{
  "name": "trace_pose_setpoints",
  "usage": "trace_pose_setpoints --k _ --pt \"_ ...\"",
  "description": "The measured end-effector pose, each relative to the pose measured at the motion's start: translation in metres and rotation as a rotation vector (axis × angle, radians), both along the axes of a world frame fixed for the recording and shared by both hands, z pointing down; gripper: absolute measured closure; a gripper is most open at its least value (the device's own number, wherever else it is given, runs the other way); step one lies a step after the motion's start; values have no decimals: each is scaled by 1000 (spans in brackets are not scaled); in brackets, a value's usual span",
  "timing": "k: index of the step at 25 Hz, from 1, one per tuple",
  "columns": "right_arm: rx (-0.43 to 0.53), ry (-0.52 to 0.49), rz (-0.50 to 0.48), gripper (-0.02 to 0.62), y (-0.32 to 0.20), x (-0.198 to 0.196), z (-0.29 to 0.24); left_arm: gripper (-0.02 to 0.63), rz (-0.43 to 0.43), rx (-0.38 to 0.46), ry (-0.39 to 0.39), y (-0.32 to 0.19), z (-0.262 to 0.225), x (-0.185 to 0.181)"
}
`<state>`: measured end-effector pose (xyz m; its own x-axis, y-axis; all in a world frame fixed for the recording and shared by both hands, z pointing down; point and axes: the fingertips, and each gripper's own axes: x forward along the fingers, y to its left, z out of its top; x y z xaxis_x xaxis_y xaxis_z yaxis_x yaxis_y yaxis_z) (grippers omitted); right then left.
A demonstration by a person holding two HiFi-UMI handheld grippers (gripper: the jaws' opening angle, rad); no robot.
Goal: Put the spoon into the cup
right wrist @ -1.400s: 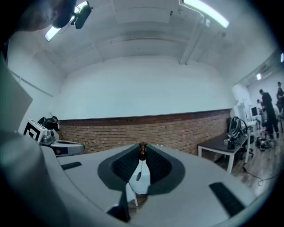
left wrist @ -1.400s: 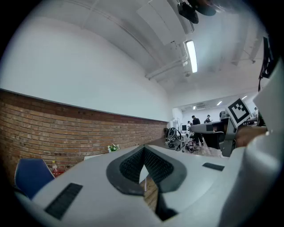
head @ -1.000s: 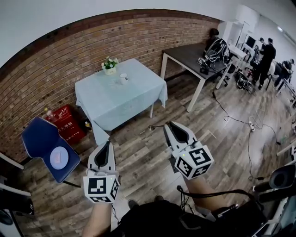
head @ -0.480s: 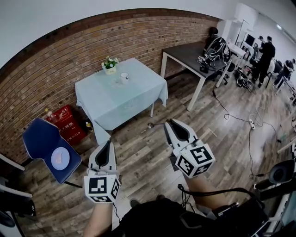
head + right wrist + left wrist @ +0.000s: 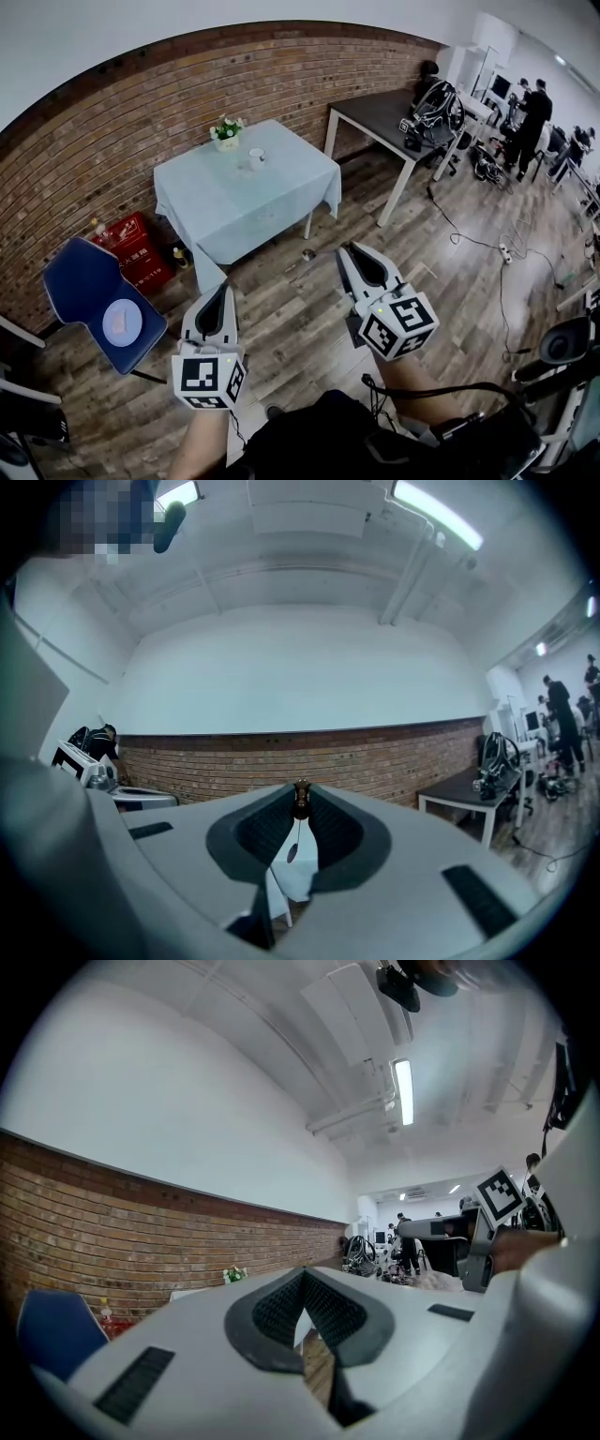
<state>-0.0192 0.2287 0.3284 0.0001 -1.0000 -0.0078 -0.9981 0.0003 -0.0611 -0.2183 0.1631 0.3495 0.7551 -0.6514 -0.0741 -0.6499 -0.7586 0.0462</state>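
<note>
Head view: a person stands on a plank floor (image 5: 300, 323) with a gripper in each hand, both pointing toward a brick wall (image 5: 141, 122). The right gripper (image 5: 343, 247) is clenched on the spoon (image 5: 307, 254), which juts from its tips to the left, over the floor just in front of the worktop (image 5: 253, 206). The worktop is square, draped in a pale cloth, and stands against the wall. The cup (image 5: 255, 157), small and white, sits near the worktop's far edge, well apart from the spoon. A flower pot (image 5: 225, 133) stands just beside the cup, nearer the wall. The left gripper (image 5: 223, 287) is held lower and to the left, apart from the right one. A blue chair (image 5: 80, 277) carrying a pale round disc (image 5: 122, 323) and a red box (image 5: 134, 246) stand at left; a dark table (image 5: 380, 108) stands at right.

Right gripper view: the right gripper (image 5: 300, 795) pinches what appears to be the brown handle end of the spoon (image 5: 292, 853), whose thin stem and bowl hang down between the pads.

Left gripper view: the left gripper (image 5: 302, 1274) has its tips together, with nothing between the pads
</note>
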Motion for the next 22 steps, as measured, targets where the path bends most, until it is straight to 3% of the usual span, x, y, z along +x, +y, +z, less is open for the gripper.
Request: trace_pose_setpoints --k 11,22 --pt "-13 25 -5 537 -22 -16 6 597 6 -17 9 -22 9 -13" --pt "-7 3 -42 537 -86 17 4 597 -45 -27 -4 -79 12 12"
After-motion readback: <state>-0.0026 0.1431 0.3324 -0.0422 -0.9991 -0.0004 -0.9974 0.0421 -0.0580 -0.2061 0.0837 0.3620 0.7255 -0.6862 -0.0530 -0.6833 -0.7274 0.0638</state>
